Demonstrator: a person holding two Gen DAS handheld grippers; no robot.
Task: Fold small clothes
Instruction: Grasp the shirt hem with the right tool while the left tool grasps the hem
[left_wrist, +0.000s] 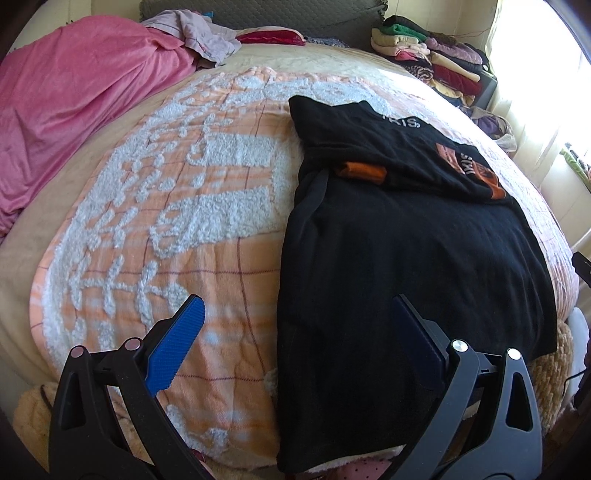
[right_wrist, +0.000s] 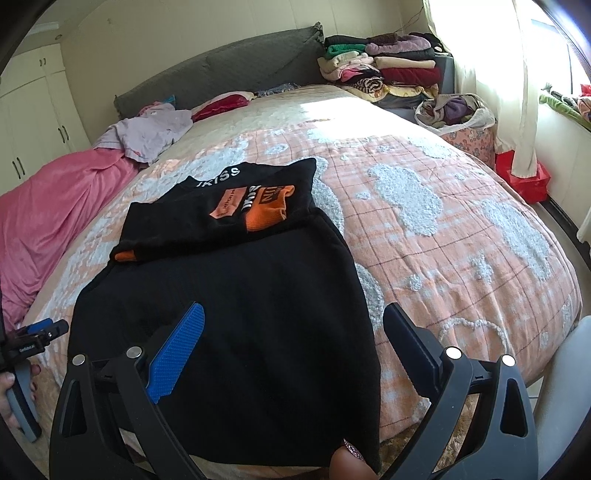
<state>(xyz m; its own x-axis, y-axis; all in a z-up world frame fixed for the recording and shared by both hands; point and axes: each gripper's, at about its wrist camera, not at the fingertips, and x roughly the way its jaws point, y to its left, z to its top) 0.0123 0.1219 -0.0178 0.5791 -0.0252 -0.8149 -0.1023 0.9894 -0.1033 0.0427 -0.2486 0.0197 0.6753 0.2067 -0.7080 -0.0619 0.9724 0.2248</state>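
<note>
A black sweatshirt (left_wrist: 406, 251) with orange cuffs and white lettering lies on the bed, its sleeves folded across the upper part; it also shows in the right wrist view (right_wrist: 240, 302). My left gripper (left_wrist: 295, 314) is open and empty, hovering over the garment's near left edge. My right gripper (right_wrist: 293, 321) is open and empty above the garment's near right part. The left gripper (right_wrist: 40, 332) shows at the left edge of the right wrist view, beside the garment's lower left corner.
An orange and white tufted blanket (left_wrist: 177, 221) covers the bed. A pink sheet (left_wrist: 66, 103) is bunched at the left. Stacked folded clothes (right_wrist: 388, 66) sit at the far right corner. A floral basket (right_wrist: 465, 133) and red box (right_wrist: 524, 177) stand beside the bed.
</note>
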